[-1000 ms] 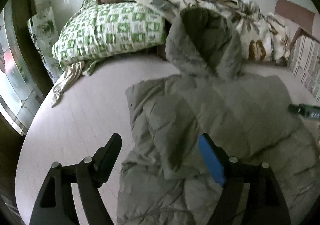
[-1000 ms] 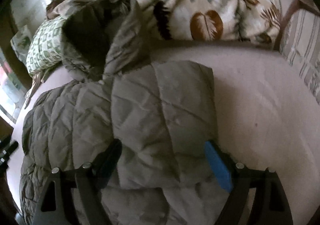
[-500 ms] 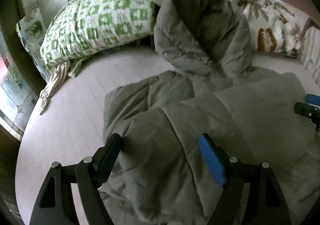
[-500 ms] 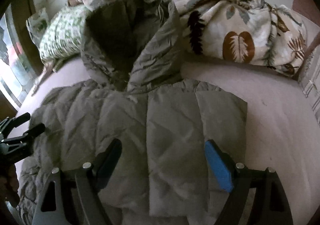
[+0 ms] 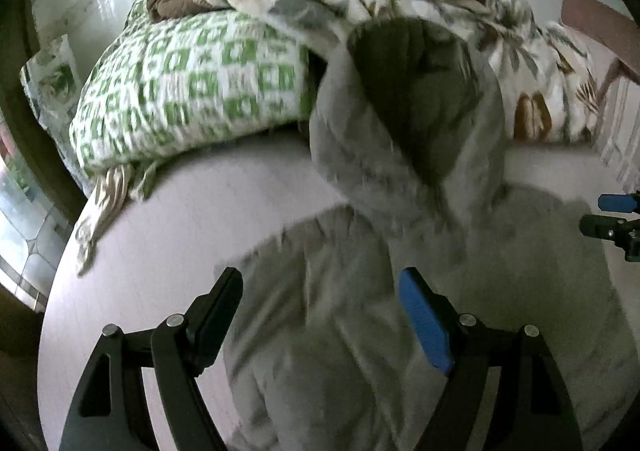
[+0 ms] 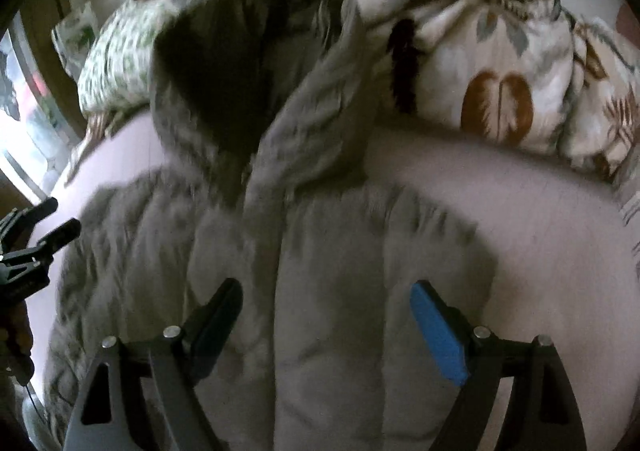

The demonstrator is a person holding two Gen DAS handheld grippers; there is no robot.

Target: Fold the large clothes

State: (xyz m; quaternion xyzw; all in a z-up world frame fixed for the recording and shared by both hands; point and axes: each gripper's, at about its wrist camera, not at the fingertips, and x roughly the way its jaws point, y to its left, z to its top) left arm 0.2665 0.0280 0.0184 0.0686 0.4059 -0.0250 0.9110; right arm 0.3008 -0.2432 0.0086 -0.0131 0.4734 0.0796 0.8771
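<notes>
A grey quilted hooded jacket lies on a pale bed sheet, its sides folded in over the middle. Its hood leans up against the bedding at the back. It also fills the right wrist view. My left gripper is open and empty, over the jacket's left part. My right gripper is open and empty, over the jacket's right half; its fingers show at the right edge of the left wrist view. The left gripper's fingers show at the right wrist view's left edge.
A green-and-white checked pillow lies at the back left. A leaf-print blanket is heaped along the back wall. A window is at the left. A striped cushion is at the far right.
Both grippers have moved forward along the jacket toward the hood, staying open. The hood looks nearer and the frames are blurred by motion.
</notes>
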